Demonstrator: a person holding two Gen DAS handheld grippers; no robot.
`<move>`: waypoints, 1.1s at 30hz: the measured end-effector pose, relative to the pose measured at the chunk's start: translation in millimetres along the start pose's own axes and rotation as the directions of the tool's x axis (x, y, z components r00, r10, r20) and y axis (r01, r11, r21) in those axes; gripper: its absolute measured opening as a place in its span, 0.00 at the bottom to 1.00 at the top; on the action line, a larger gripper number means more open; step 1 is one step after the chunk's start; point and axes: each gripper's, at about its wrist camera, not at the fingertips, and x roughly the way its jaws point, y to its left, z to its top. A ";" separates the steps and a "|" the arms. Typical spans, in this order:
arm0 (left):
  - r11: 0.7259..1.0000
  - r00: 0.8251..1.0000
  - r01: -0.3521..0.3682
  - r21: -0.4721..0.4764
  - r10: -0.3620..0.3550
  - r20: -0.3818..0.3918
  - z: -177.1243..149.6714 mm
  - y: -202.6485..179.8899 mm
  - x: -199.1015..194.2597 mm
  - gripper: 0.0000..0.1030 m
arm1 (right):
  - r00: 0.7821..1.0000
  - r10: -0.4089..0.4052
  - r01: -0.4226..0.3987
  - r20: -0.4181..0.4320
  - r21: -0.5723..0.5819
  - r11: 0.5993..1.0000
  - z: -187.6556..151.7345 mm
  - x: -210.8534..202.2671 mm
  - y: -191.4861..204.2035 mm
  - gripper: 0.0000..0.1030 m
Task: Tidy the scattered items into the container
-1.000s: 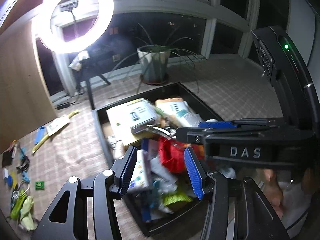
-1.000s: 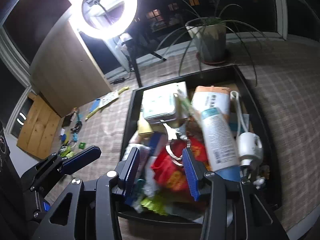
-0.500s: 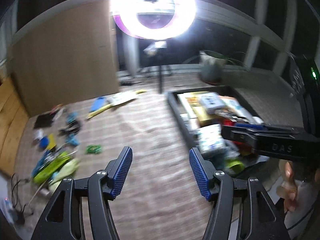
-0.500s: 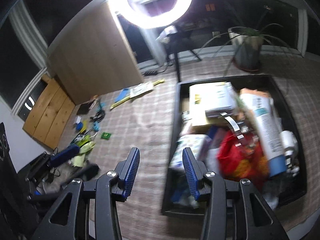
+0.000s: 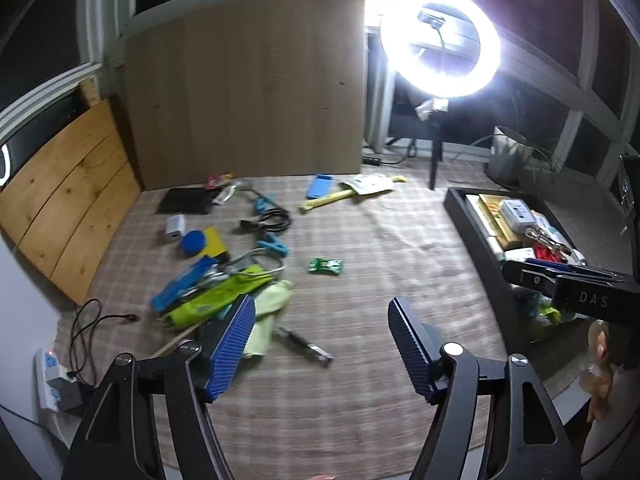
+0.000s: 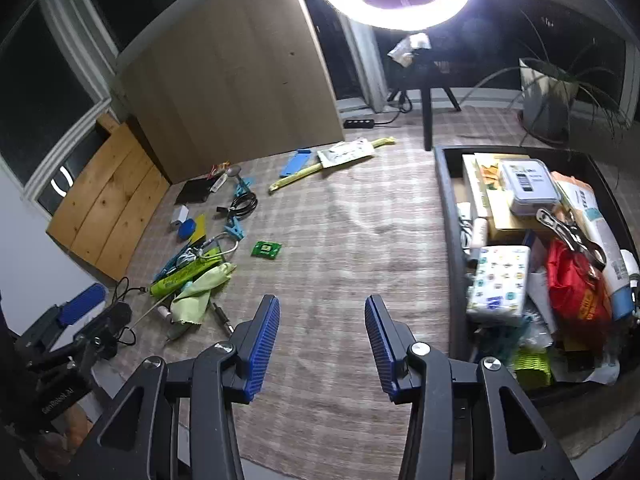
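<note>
A black tray full of packets and boxes stands at the right; it also shows in the left wrist view. Scattered items lie on the checked cloth at the left: a small green packet, a lime-green tube, a pale green cloth, blue clips, a black cable and a dark pen. My left gripper is open and empty above the cloth, just right of the pile. My right gripper is open and empty, left of the tray.
A bright ring light on a stand and a potted plant stand at the back. Wooden boards lean at the left. A power strip with a cable lies at the near left corner.
Both grippers have swung left, away from above the tray, and now face the cloth with the scattered items. Both stay open and empty.
</note>
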 end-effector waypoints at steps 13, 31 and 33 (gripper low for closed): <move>1.000 0.999 -0.005 -0.015 0.004 -0.038 -16.1 56.7 2.4 0.86 | 0.993 -0.097 0.098 0.065 -0.015 0.995 -11.2 4.6 46.8 0.55; 1.000 0.998 0.011 -0.021 -0.012 -0.055 -30.5 83.0 -5.0 0.91 | 0.989 -0.132 0.133 0.072 -0.009 0.991 -37.1 7.2 84.6 0.72; 1.000 0.999 0.009 -0.023 -0.011 -0.053 -30.7 85.6 -5.8 0.91 | 0.988 -0.132 0.133 0.076 -0.006 0.991 -37.4 5.7 85.6 0.72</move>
